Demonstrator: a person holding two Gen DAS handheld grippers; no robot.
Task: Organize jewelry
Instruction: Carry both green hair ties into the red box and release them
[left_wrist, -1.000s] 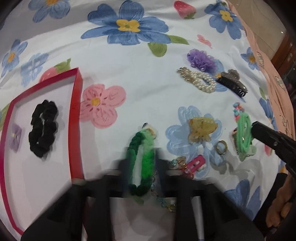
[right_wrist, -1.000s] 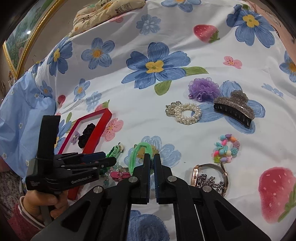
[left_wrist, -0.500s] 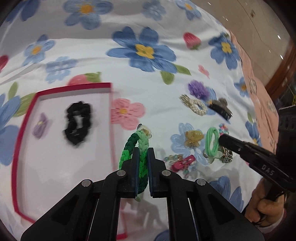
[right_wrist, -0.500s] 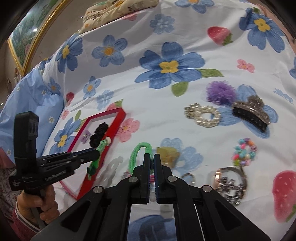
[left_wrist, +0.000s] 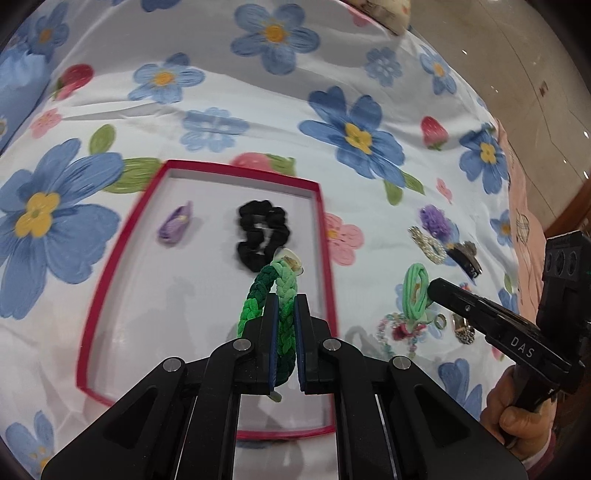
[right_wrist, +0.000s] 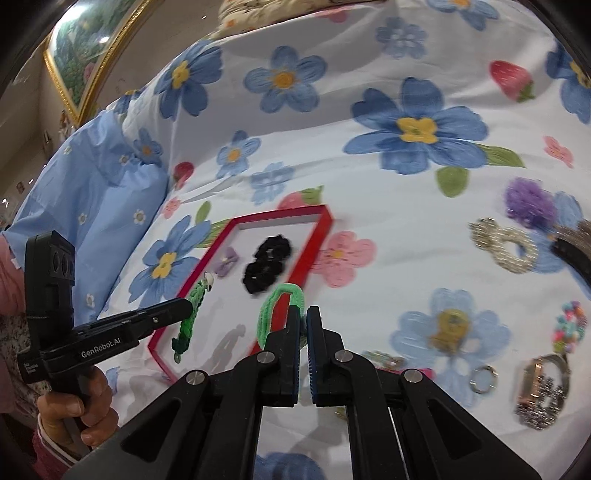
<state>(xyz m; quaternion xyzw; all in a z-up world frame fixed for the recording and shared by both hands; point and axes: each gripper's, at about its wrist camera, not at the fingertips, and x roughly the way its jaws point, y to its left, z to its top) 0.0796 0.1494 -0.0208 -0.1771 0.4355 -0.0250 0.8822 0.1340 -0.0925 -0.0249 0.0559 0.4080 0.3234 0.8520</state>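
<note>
Currently the left gripper (left_wrist: 284, 334) clamps the green braided bracelet (left_wrist: 275, 295) above the red tray (left_wrist: 327, 258); right gripper (right_wrist: 303, 350) clamps the green hair tie (right_wrist: 280, 306); either could snag on the tray's rim.

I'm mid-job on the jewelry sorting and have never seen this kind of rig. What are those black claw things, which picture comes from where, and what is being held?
There is no robot here. A person holds a black two-finger gripper in each hand, and each gripper carries a wide-angle camera that looks along its fingers.

The left wrist view shows the left gripper clamped on a braided green bracelet, lifted above a red-rimmed tray. In the tray lie a black scrunchie and a small purple bow.

The right wrist view shows the right gripper shut on a light green hair tie. The other gripper appears at each view's edge.

All of this sits on a white flowered cloth. On the cloth lie a pearl piece, a purple pompom, a watch, a small ring and a beaded bracelet.
</note>
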